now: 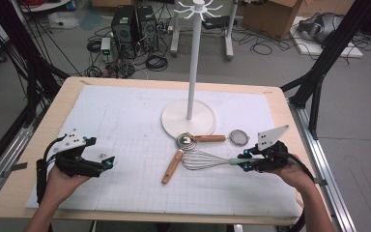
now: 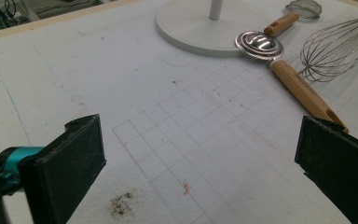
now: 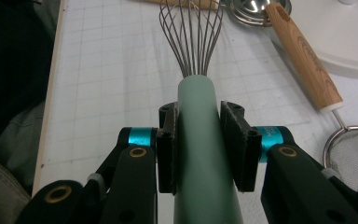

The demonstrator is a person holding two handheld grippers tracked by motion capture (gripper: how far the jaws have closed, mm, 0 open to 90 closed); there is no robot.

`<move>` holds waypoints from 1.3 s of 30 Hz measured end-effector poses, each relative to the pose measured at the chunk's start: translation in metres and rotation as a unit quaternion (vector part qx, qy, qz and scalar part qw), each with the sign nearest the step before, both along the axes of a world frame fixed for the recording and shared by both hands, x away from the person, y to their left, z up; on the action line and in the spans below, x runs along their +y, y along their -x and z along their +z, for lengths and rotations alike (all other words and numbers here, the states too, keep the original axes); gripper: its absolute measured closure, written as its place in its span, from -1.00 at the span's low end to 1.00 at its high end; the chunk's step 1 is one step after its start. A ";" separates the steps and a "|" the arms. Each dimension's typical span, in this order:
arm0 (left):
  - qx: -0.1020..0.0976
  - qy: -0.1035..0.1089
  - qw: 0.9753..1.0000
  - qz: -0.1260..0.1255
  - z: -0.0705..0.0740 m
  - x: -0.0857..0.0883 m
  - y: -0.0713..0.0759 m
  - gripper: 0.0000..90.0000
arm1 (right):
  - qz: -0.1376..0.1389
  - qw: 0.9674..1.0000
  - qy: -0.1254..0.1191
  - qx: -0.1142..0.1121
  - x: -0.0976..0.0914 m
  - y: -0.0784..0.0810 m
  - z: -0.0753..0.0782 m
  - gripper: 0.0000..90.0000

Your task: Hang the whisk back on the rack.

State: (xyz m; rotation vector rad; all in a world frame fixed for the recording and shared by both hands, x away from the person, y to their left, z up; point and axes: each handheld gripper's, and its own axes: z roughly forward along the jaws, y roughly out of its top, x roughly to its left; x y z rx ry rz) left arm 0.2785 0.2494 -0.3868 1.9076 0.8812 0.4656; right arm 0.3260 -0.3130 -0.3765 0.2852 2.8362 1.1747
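A whisk with a pale green handle and a wire head lies level over the mat at the right. My right gripper is shut on that handle, one pad on each side. The wires point away from it toward a steel spoon with a wooden handle. My left gripper rests low at the mat's left with its jaws wide apart and nothing between them; the spoon bowl lies well ahead of it.
A white stand with a tall pole and hooks on top occupies the mat's far middle. A small strainer with a wooden handle lies between the stand's base and the whisk. The table edge runs close by my right hand.
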 end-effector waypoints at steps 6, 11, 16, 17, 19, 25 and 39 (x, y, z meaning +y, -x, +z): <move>0.000 -0.001 1.000 -0.003 0.000 -0.001 0.000 -0.96 | 0.000 1.000 0.016 0.004 0.003 -0.001 0.002 0.52; 0.001 0.000 1.000 -0.001 0.000 -0.001 0.000 -0.96 | -0.006 1.000 0.017 0.014 -0.001 -0.001 -0.011 0.52; 0.004 0.000 1.000 -0.010 -0.001 -0.005 0.000 -0.94 | -0.008 1.000 0.017 0.015 -0.002 0.000 -0.015 0.53; 0.004 0.002 1.000 -0.012 -0.001 -0.007 0.000 -0.94 | -0.007 1.000 0.018 0.011 -0.001 0.000 -0.013 0.52; 0.003 0.002 1.000 -0.019 0.001 -0.010 0.000 -0.94 | -0.006 1.000 0.020 0.008 0.000 0.001 -0.009 0.53; 0.000 0.002 0.999 -0.037 0.003 -0.022 -0.001 -0.90 | -0.003 1.000 0.023 0.000 0.005 0.002 0.006 0.52; 0.003 0.007 0.996 -0.092 0.002 -0.060 -0.006 -0.82 | 0.007 0.998 0.056 0.000 0.020 0.003 0.030 0.52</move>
